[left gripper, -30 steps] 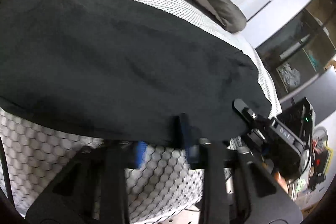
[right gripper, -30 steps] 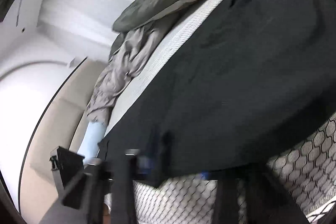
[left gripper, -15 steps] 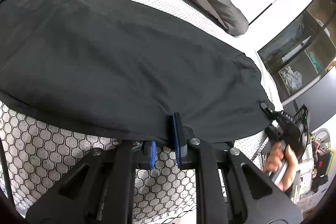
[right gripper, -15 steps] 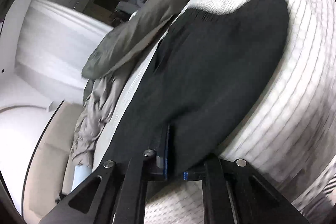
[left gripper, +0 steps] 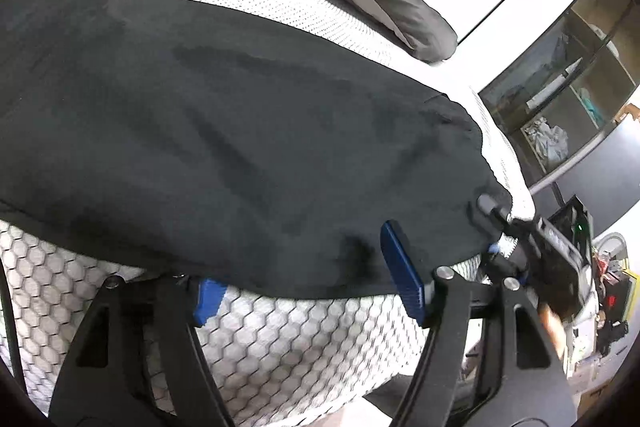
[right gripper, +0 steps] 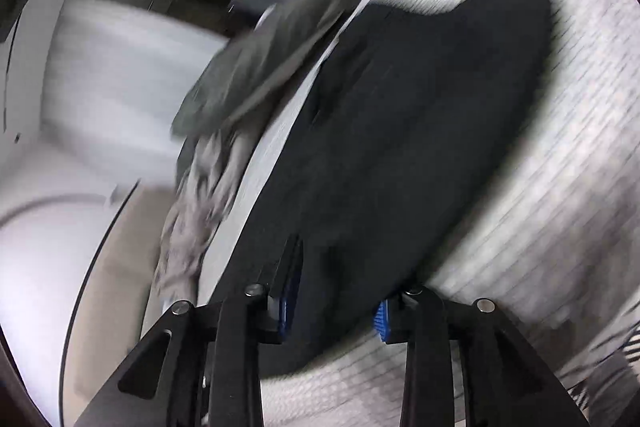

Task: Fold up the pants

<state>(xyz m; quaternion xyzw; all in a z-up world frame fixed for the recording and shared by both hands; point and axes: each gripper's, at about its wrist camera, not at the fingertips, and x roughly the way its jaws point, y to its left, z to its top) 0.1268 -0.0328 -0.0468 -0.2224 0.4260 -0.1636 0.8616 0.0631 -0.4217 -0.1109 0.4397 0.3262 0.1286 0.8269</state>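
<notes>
Both grippers' fingers straddle the black pants' near edge.

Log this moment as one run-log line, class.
task: fold pants | left claw: just opened, off black pants | right claw: opening, hem between | pants flat on mattress

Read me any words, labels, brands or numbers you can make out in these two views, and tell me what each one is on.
None can be read.
The right gripper, seen in the left wrist view, has marks on its black body, too blurred to read.
The black pants show no label.
The cabinet shelves show no legible print.
</notes>
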